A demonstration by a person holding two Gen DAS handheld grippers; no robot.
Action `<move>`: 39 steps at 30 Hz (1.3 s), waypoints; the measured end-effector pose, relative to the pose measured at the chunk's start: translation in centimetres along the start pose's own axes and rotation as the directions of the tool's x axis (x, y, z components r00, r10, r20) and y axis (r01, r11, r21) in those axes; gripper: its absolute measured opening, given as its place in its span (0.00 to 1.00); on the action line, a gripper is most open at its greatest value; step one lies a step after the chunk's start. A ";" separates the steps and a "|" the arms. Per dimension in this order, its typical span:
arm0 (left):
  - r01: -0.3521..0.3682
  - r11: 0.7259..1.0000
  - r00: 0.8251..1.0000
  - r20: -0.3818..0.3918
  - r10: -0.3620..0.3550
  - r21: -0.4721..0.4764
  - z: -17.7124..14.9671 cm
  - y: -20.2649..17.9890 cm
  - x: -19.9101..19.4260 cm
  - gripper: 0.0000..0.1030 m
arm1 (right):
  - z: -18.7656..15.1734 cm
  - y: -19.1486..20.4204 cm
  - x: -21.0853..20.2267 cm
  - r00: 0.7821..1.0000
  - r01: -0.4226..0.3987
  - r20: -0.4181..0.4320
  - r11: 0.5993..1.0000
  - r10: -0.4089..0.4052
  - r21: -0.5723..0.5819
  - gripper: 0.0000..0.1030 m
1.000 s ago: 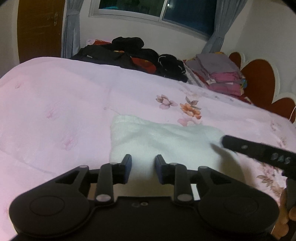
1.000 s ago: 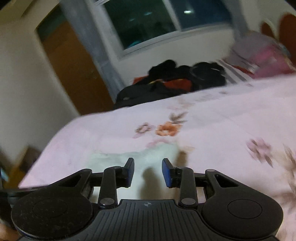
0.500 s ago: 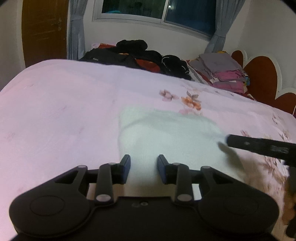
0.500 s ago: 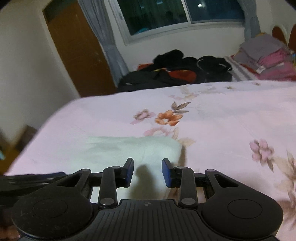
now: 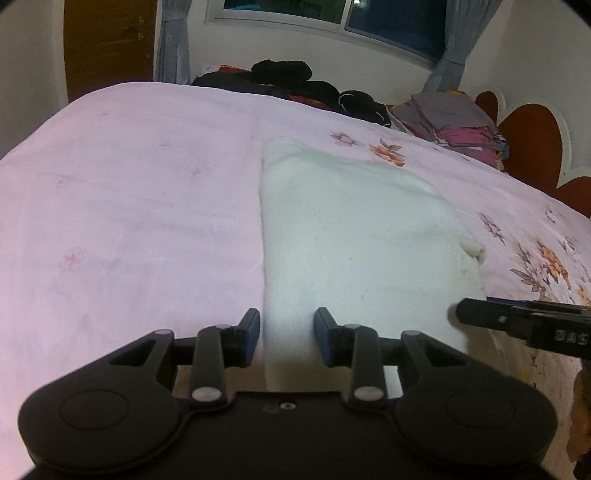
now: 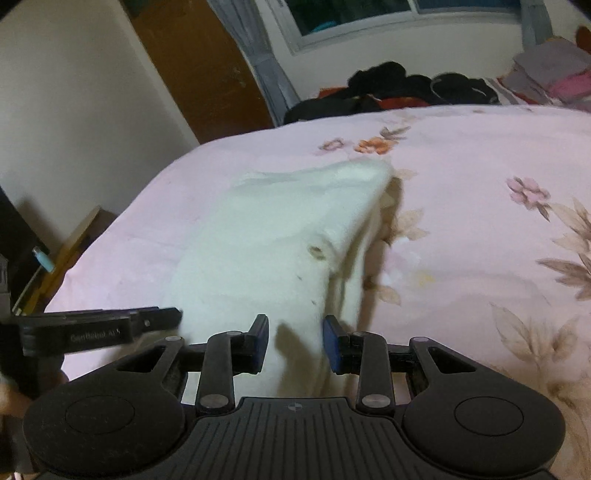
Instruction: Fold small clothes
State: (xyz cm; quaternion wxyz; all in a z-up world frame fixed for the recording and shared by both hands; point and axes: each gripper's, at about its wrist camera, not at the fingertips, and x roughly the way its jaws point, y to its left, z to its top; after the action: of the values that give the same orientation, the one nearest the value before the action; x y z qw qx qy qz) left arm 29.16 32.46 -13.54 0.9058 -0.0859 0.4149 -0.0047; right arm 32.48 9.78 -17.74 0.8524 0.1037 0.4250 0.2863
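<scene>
Here the left gripper [image 5: 287, 338] has its 2 blue-padded fingers [image 5: 249, 338] parted, with the near left edge of a white, fuzzy knitted garment [image 5: 354, 236] showing in the gap between them; whether the pads press the cloth cannot be told, since the garment's near end runs down behind the gripper body. The right gripper [image 6: 295, 343] likewise holds its 2 fingers [image 6: 332, 345] apart, the gap filled by the garment's near right side [image 6: 273, 236], and again no pinch can be made out. Each gripper's black finger bar appears in the other's view, at the outer edge of the cloth.

The garment lies folded into a long strip on a pale pink bedspread printed with orange and mauve flowers [image 5: 129, 206], running away from the grippers toward the far side of the bed. Its right edge stands up in a soft ridge, with a small hole near it.

Beyond, a heap of dark clothes [image 5: 295, 79] sits at the bed's far edge, and a stack of folded grey and pink fabrics [image 5: 458, 122] lies beside the red scalloped headboard [image 5: 532, 144]. A brown wooden door [image 6: 199, 62] and a curtained window [image 5: 332, 18] stand behind.
</scene>
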 end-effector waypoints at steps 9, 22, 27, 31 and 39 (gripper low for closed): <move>0.000 1.000 1.000 0.009 -0.001 0.018 -0.4 -0.4 -0.2 0.31 | -0.7 -1.5 1.1 0.999 -0.010 -0.040 0.995 0.014 0.097 0.09; 0.062 0.998 0.998 -0.023 -0.062 0.000 -1.2 -0.3 -0.2 0.42 | -1.2 -1.0 -1.0 0.984 0.180 -0.006 0.983 -0.180 0.034 0.00; 0.063 0.998 0.997 -0.036 -0.063 -0.011 -1.6 -0.5 0.6 0.47 | -1.5 -2.2 -0.9 0.983 0.184 -0.031 0.980 -0.182 0.080 0.00; 0.068 0.997 0.997 -0.034 -0.067 0.027 -1.4 -1.5 0.8 0.48 | 0.3 -3.2 -2.4 0.986 0.139 0.062 0.975 -0.152 0.174 0.00; 0.071 0.997 0.997 -0.034 -0.070 0.014 -1.5 -1.4 0.9 0.48 | 3.0 1.5 0.1 0.990 0.087 0.111 0.996 -0.090 0.029 0.00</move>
State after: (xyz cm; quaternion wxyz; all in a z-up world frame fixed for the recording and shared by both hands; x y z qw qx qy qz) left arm 28.72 30.80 -14.99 0.8985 -0.0935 0.4269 -0.0413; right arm 34.29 11.24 -15.35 0.8855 0.1111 0.3840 0.2369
